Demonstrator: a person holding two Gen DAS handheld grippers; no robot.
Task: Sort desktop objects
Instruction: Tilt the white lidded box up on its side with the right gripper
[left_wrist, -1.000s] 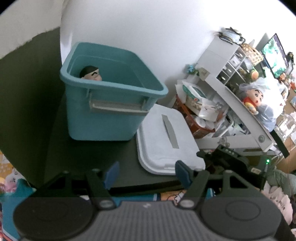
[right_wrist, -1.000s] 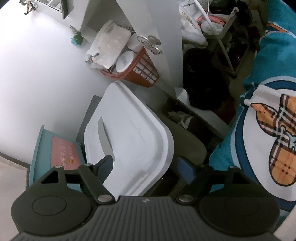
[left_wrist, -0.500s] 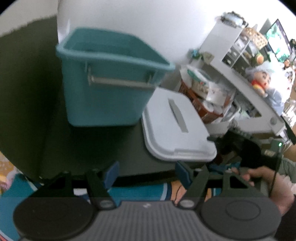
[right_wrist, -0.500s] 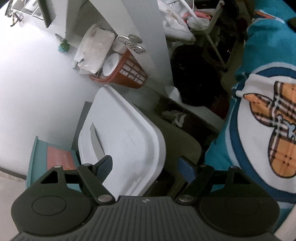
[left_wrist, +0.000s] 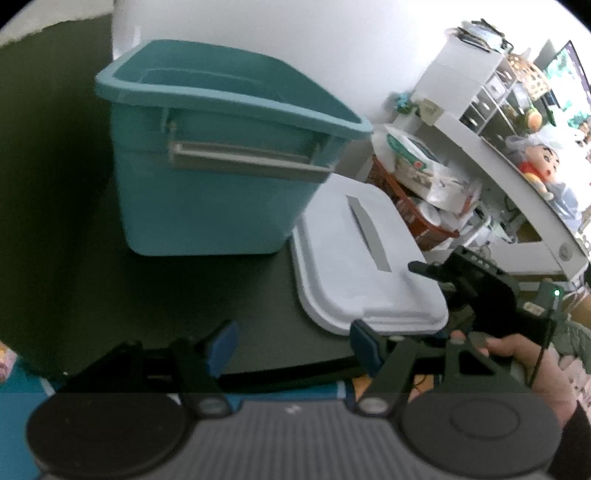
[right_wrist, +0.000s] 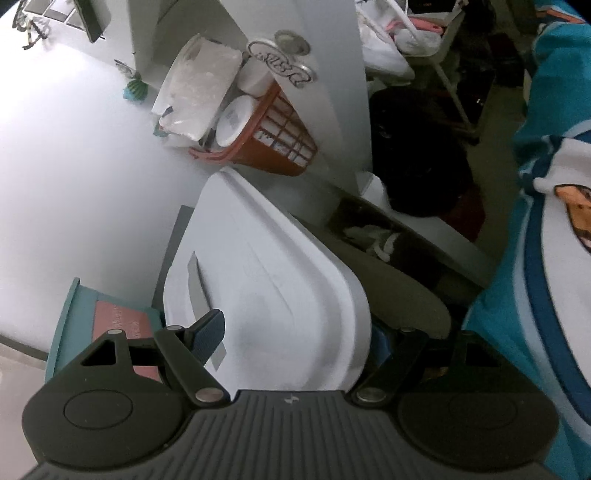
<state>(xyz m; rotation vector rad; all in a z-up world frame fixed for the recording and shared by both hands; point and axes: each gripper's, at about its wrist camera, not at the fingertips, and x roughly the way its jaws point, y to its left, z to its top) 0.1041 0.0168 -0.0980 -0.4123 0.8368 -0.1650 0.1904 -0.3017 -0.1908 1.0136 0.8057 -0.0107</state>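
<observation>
A teal bin (left_wrist: 221, 166) with a grey handle stands on the dark table (left_wrist: 110, 295). A white lid (left_wrist: 362, 258) lies flat to its right. My left gripper (left_wrist: 293, 345) hangs open and empty over the table's near edge, short of both. A hand holds my right gripper (left_wrist: 480, 291) at the lid's near right corner. In the right wrist view, the right gripper (right_wrist: 295, 338) straddles the corner of the lid (right_wrist: 266, 295). One pad is over the top and the other is past the rim, with neither pressing. The bin (right_wrist: 66, 321) shows a pink item inside.
A red basket (right_wrist: 266, 140) of rolls and packets sits behind the lid against the white wall. A white shelf unit (left_wrist: 480, 122) with a plush doll (left_wrist: 543, 166) stands to the right. Teal patterned cloth (right_wrist: 554, 258) lies at the near right.
The left gripper has sunk, so the bin's inside no longer shows. The right gripper has moved forward and the lid's corner now lies between its fingers. Neither gripper's jaw gap changed.
</observation>
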